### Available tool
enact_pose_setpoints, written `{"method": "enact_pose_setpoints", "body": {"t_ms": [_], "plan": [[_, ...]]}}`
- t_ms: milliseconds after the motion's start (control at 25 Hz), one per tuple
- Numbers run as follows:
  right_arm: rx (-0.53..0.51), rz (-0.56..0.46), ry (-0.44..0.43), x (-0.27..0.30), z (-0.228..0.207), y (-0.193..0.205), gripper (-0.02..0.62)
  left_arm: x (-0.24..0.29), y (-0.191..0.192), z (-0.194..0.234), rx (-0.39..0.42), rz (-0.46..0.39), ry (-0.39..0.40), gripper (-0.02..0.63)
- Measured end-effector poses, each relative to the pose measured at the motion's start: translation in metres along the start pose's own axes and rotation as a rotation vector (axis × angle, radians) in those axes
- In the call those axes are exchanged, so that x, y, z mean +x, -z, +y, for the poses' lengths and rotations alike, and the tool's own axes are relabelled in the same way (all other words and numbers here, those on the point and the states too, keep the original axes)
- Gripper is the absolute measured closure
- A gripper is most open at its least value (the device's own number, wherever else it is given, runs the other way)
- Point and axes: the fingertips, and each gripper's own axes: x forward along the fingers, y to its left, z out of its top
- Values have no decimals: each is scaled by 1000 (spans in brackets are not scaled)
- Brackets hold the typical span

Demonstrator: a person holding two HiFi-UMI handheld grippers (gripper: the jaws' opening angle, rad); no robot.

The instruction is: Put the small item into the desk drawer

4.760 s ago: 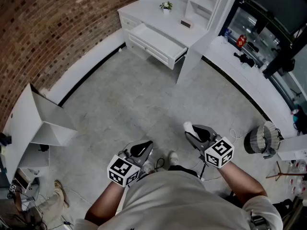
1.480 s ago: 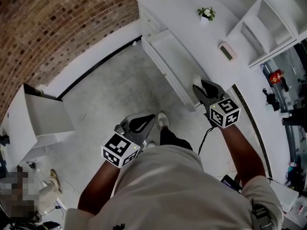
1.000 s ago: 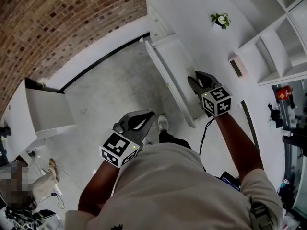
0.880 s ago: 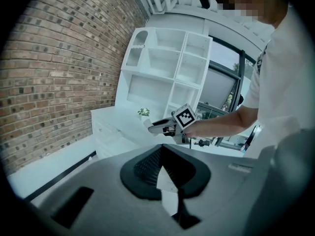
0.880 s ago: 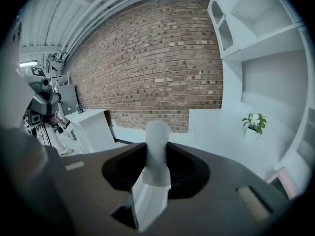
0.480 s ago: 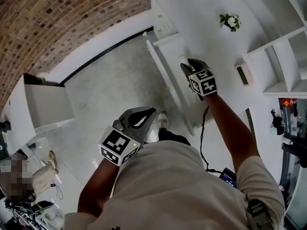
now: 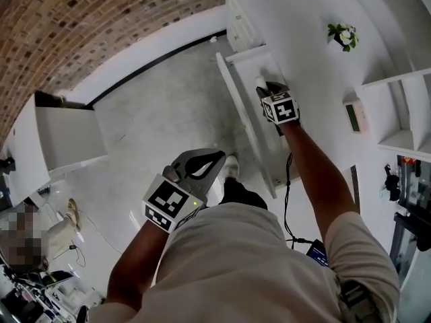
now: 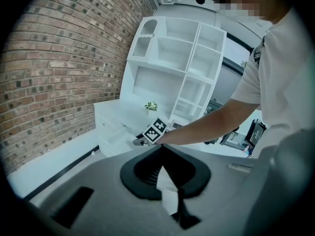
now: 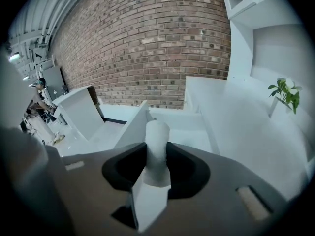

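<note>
My right gripper (image 7: 267, 87) is shut on a small white cylinder (image 7: 260, 81), (image 9: 156, 149) that stands up between the jaws. It hangs over the open white desk drawer (image 7: 237, 89), whose near side wall (image 9: 134, 126) and pale bottom show just beyond the cylinder in the right gripper view. My left gripper (image 7: 210, 161) stays low by my body above the grey floor, shut with nothing in it. In the left gripper view its tips (image 8: 161, 148) meet, with my outstretched right arm beyond them.
The white desk top (image 7: 303, 52) carries a small potted plant (image 7: 342, 36), (image 9: 285, 93) and a flat device (image 7: 355, 116). An open white cabinet (image 7: 64, 136) stands at the left by the brick wall (image 7: 87, 19). A person (image 7: 54, 237) is at the lower left.
My right gripper has carried the white cylinder forward from the drawer's near end to a spot above its inside. The desk has drawn closer. The left gripper has barely shifted.
</note>
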Motion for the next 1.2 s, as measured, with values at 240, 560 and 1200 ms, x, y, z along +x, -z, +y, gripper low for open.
{"method": "enact_pose_setpoints", "body": {"t_ms": [240, 560, 1200], "plan": [[14, 52, 7, 33, -9, 13, 459, 8, -5, 12, -11, 3, -12, 600], [48, 127, 20, 70, -18, 37, 459, 19, -2, 17, -27, 32, -14, 600], [97, 167, 38, 104, -27, 58, 437, 18, 18, 28, -86, 66, -56, 600]]}}
